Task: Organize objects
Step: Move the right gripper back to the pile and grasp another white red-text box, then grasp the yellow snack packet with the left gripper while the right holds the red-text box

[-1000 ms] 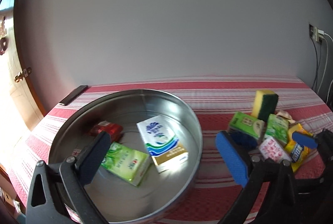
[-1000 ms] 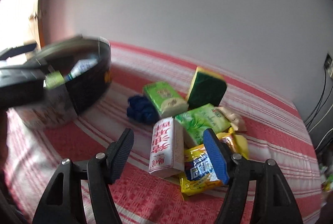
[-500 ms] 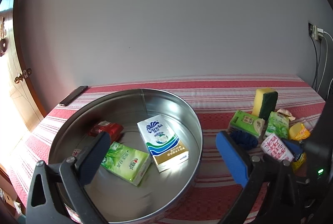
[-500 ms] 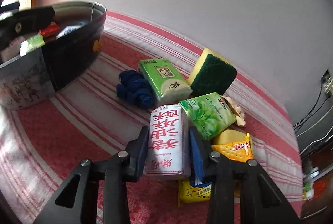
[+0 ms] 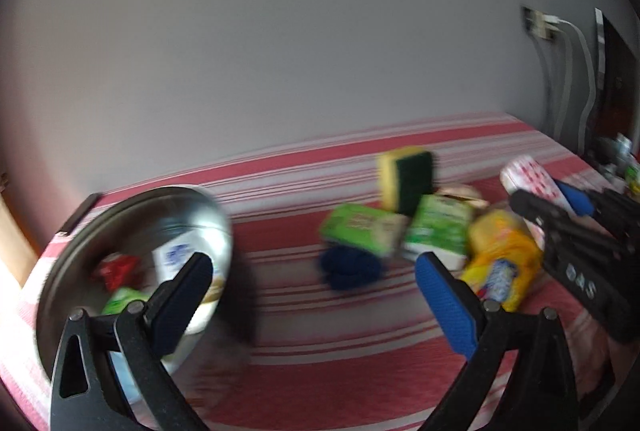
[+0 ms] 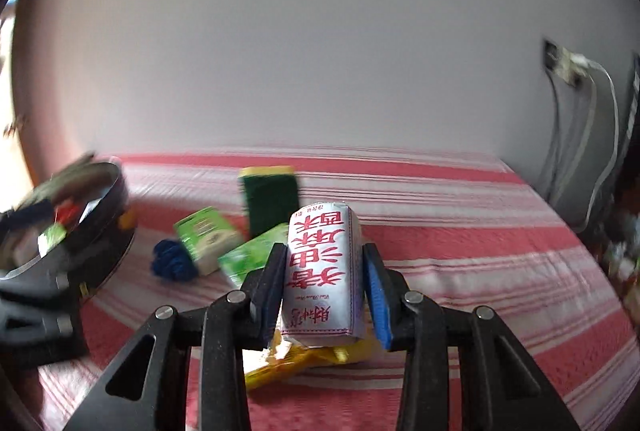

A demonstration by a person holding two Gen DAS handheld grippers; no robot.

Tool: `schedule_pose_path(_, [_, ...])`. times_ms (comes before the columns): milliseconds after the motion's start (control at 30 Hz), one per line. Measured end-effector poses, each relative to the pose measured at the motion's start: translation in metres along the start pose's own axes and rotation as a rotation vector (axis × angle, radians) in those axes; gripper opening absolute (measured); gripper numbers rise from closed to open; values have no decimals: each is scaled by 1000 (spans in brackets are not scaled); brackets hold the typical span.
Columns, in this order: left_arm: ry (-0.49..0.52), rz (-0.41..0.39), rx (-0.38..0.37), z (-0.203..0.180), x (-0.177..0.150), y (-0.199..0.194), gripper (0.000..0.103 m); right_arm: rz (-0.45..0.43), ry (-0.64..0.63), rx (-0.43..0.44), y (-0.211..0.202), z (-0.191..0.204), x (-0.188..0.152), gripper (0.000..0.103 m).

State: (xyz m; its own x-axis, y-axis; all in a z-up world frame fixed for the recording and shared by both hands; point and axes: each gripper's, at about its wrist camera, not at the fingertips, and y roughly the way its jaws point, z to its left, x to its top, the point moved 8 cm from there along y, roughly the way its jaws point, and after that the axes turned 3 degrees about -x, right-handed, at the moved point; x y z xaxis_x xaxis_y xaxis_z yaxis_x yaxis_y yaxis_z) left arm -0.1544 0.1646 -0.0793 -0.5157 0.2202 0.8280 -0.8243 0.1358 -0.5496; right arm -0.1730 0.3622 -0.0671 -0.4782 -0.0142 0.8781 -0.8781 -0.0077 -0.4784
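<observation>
My right gripper [image 6: 324, 287] is shut on a white tissue pack with red characters [image 6: 322, 271] and holds it lifted above the pile; the pack also shows in the left wrist view [image 5: 528, 179]. My left gripper [image 5: 312, 295] is open and empty over the red striped cloth [image 5: 320, 371]. A round metal tin [image 5: 132, 239] at the left holds a white and blue pack [image 5: 176, 255], a red packet [image 5: 118, 269] and a green pack [image 5: 120, 301]. The pile holds a yellow-green sponge [image 5: 406, 179], green packs [image 5: 362, 227], a blue cloth ball [image 5: 348, 267] and yellow snack bags [image 5: 500, 263].
A wall stands behind the table, with a socket and cables [image 6: 576, 71] at the right. The tin [image 6: 68, 231] lies left of the pile in the right wrist view. Dark furniture and small items [image 5: 624, 159] sit past the table's right edge.
My right gripper closed on the red-lettered tissue pack and lifted it off the pile. My left gripper swung right, away from the tin toward the pile; the view is blurred by motion.
</observation>
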Motion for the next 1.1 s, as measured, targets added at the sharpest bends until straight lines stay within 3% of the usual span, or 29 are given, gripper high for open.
schedule_pose_path(333, [148, 30, -210, -76, -2, 3, 103, -26, 107, -11, 4, -21, 2, 40])
schedule_pose_path(500, [187, 88, -271, -95, -7, 17, 102, -30, 111, -15, 2, -26, 3, 40])
schedule_pose_path(667, [194, 115, -267, -101, -11, 28, 101, -26, 107, -17, 2, -26, 3, 40])
schedule_pose_path(767, [187, 149, -284, -102, -16, 34, 87, -25, 104, -16, 2, -26, 3, 40])
schedule_pose_path(900, [159, 197, -338, -102, -20, 40, 53, -25, 105, -14, 2, -26, 3, 40])
schedule_pose_path(1100, [154, 190, -329, -100, -20, 39, 52, -29, 101, -20, 1, -26, 3, 40])
